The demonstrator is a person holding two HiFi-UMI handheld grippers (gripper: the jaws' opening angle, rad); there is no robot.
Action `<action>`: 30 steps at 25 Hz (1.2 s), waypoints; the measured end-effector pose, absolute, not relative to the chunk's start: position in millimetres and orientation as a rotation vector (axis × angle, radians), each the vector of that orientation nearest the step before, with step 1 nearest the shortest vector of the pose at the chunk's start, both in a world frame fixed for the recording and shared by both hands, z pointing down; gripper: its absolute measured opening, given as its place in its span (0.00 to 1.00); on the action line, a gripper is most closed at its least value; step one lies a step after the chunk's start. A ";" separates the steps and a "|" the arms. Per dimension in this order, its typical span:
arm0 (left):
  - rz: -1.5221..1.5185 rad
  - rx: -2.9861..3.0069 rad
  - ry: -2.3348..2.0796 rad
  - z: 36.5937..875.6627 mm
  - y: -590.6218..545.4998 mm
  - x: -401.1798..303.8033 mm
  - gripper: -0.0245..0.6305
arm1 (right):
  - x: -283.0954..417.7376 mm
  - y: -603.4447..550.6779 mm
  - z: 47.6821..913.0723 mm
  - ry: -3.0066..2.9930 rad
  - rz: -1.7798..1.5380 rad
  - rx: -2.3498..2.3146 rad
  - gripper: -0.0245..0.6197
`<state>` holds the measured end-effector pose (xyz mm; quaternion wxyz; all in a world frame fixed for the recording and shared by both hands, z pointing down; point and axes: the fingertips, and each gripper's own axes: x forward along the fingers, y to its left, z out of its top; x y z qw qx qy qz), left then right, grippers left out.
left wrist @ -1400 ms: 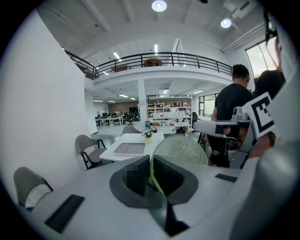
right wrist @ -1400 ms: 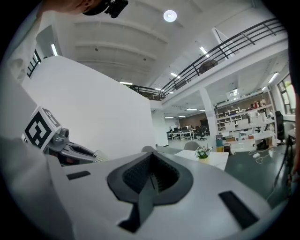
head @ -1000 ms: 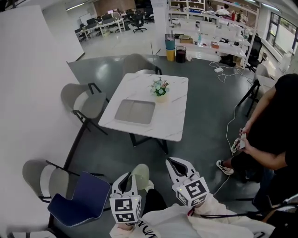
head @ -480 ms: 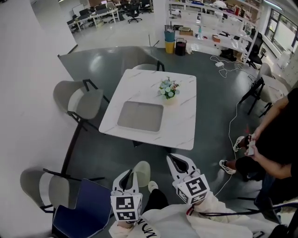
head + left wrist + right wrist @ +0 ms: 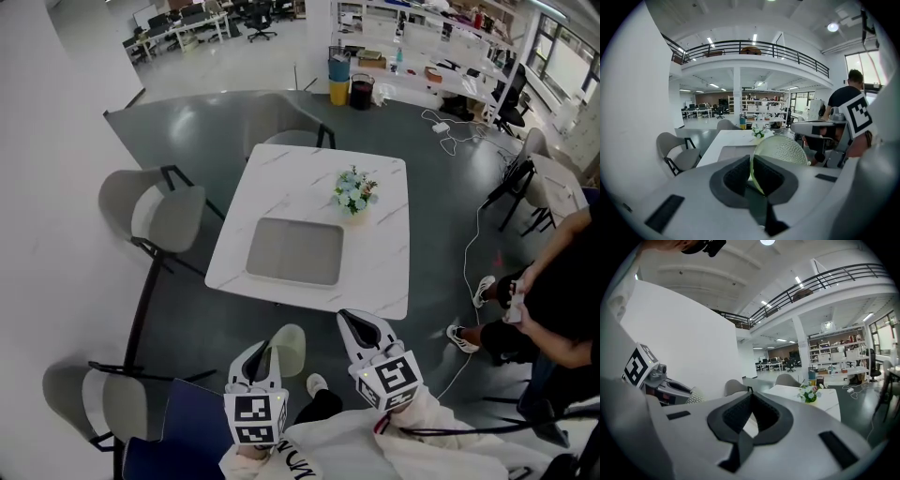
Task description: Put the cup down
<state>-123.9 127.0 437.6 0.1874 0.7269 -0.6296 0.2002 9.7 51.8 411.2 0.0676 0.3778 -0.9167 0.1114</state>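
Table (image 5: pixel 384 272) has drawn nearer in the head view, now at 12 o'clock of both grippers; approach looks under way, set-down not started. Left gripper (image 5: pixel 263 356) is pinching the cup (image 5: pixel 287 348) by its wall, jaws almost together; cup in the air, short of the table edge. Right gripper (image 5: pixel 355 324) is pressed together, empty.

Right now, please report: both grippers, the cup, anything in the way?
Left gripper shut on the cup, by its wall. Right gripper shut, empty. Cup in the air, short of the table. Table carries grey tray and flower pot.
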 end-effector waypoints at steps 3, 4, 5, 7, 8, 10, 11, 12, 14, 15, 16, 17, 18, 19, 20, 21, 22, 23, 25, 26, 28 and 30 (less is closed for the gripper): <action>0.571 2.059 -1.761 441.7 110.7 -141.4 0.08 | -4.1 37.3 410.9 -2.757 0.324 1.168 0.05; 0.577 2.064 -1.757 443.2 104.9 -146.0 0.08 | -6.5 33.3 411.3 -2.753 0.323 1.178 0.04; 0.583 2.070 -1.752 444.3 99.2 -149.2 0.08 | -7.4 29.6 412.0 -2.747 0.325 1.189 0.04; 0.589 2.080 -1.737 444.3 89.0 -150.8 0.08 | -5.4 22.6 412.0 -2.734 0.328 1.209 0.04; 0.589 2.085 -1.730 443.9 84.1 -150.5 0.08 | -4.2 18.7 411.6 -2.731 0.327 1.216 0.04; 0.595 2.095 -1.721 443.8 73.0 -150.6 0.08 | -3.4 9.9 412.4 -2.728 0.333 1.229 0.04; 0.600 2.100 -1.717 443.9 67.2 -150.6 0.08 | -3.3 5.1 412.0 -2.727 0.334 1.236 0.04; 0.604 2.105 -1.712 443.9 62.0 -149.9 0.08 | -2.8 0.6 411.0 -2.726 0.333 1.244 0.04; 0.612 2.114 -1.698 444.7 53.9 -147.1 0.08 | -0.5 -6.9 412.1 -2.722 0.342 1.254 0.04; 0.618 2.117 -1.692 445.6 50.2 -145.8 0.08 | 0.7 -10.6 414.1 -2.721 0.350 1.257 0.04; 0.625 2.118 -1.687 446.8 45.8 -144.5 0.08 | 2.0 -14.8 416.2 -2.720 0.358 1.259 0.04; 0.633 2.120 -1.683 448.0 40.4 -143.0 0.08 | 3.9 -20.0 417.6 -2.720 0.363 1.262 0.04; 0.639 2.121 -1.680 449.0 34.0 -141.2 0.08 | 6.4 -26.2 417.6 -2.720 0.360 1.266 0.04; 0.644 2.122 -1.680 449.5 27.0 -139.2 0.08 | 9.4 -33.1 416.9 -2.721 0.355 1.270 0.04; 0.649 2.122 -1.681 449.5 20.0 -137.0 0.08 | 12.7 -40.1 416.4 -2.722 0.353 1.272 0.04; 0.653 2.120 -1.681 449.4 13.7 -134.7 0.08 | 16.1 -46.5 416.5 -2.723 0.356 1.275 0.04; 0.658 2.118 -1.681 449.3 8.3 -132.2 0.08 | 19.4 -52.2 416.5 -2.725 0.361 1.277 0.04; 0.662 2.116 -1.680 449.1 3.3 -129.7 0.08 | 22.6 -57.6 415.9 -2.727 0.361 1.278 0.04; 0.671 2.120 -1.679 448.3 -6.4 -124.5 0.08 | 28.2 -66.7 416.3 -2.730 0.363 1.280 0.04; 0.674 2.123 -1.680 448.0 -11.3 -122.3 0.08 | 30.6 -70.6 417.4 -2.731 0.366 1.281 0.04; 0.678 2.126 -1.685 447.5 -20.9 -118.4 0.08 | 34.9 -78.0 418.9 -2.732 0.368 1.281 0.04; 0.681 2.124 -1.687 446.9 -27.2 -114.6 0.08 | 39.3 -82.4 419.6 -2.730 0.371 1.278 0.04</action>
